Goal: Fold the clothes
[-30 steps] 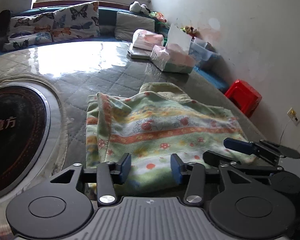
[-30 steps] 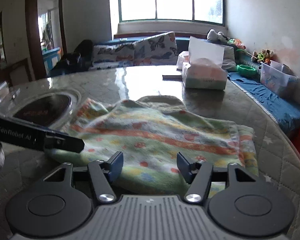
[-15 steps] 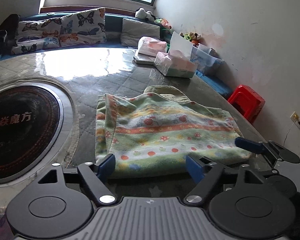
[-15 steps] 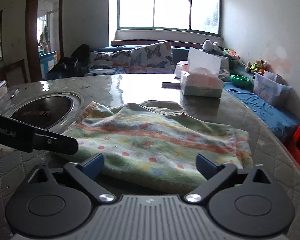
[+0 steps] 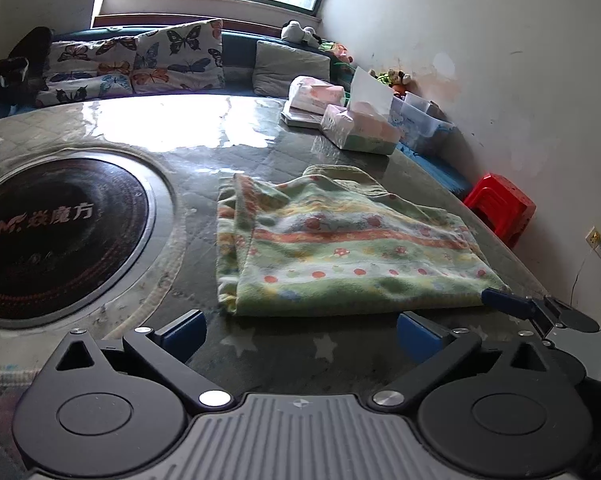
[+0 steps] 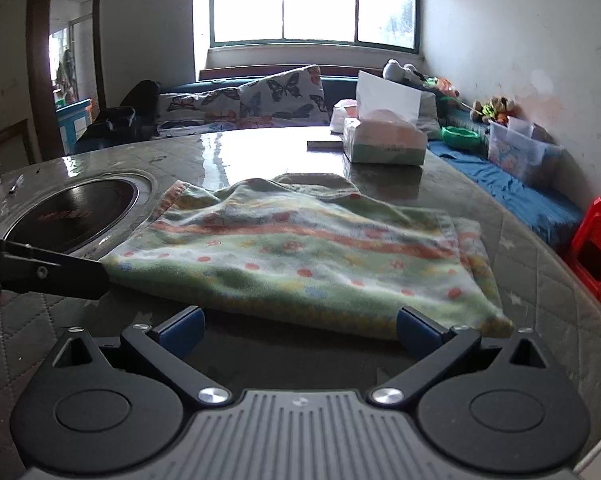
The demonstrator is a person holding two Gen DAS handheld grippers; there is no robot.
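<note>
Jaws on left gripper point(image 5: 300, 330) and right gripper point(image 6: 298, 328) went from narrow over garment point(image 5: 340, 248) to wide, backed off, empty; fold looks released.

Inner layers of the folded green patterned garment point(image 5: 340, 248) hidden beneath its top layer; type of garment impossible to tell. Far collar edge partly tucked behind the fold. Dark round inset point(image 5: 52, 236) in the table cut off at the left edge of the left wrist view. Red stool point(image 6: 598, 248) cropped by the right edge of the right wrist view. Small toys point(image 6: 492, 106) by the wall too small to identify. Blurred outdoors beyond the window point(image 6: 312, 0).
</note>
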